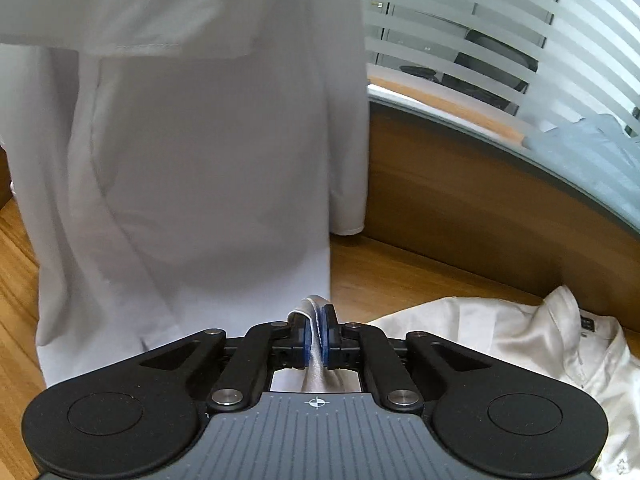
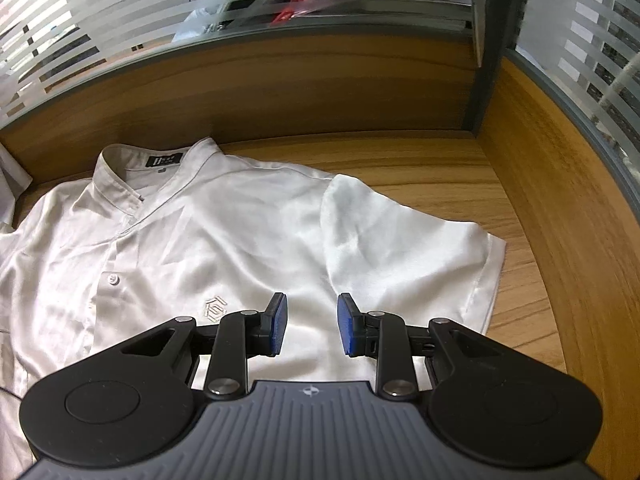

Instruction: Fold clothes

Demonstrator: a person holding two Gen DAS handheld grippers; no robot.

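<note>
A cream satin short-sleeved shirt [image 2: 224, 240] lies front up on the wooden table, collar toward the back wall, one sleeve [image 2: 412, 240] spread to the right. My right gripper [image 2: 311, 326] is open and empty just above its chest. My left gripper [image 1: 317, 334] is shut on a fold of silvery cloth. A pale white garment [image 1: 192, 160] hangs in front of the left gripper, lifted off the table; whether the pinched fold belongs to it I cannot tell. The cream shirt also shows at lower right in the left wrist view [image 1: 520, 340].
The wooden table [image 2: 440, 160] is boxed in by a wooden back panel [image 2: 320, 88] and a right side panel [image 2: 560, 200], topped by striped frosted glass [image 2: 120, 12]. A bluish garment [image 1: 580, 148] shows behind the glass.
</note>
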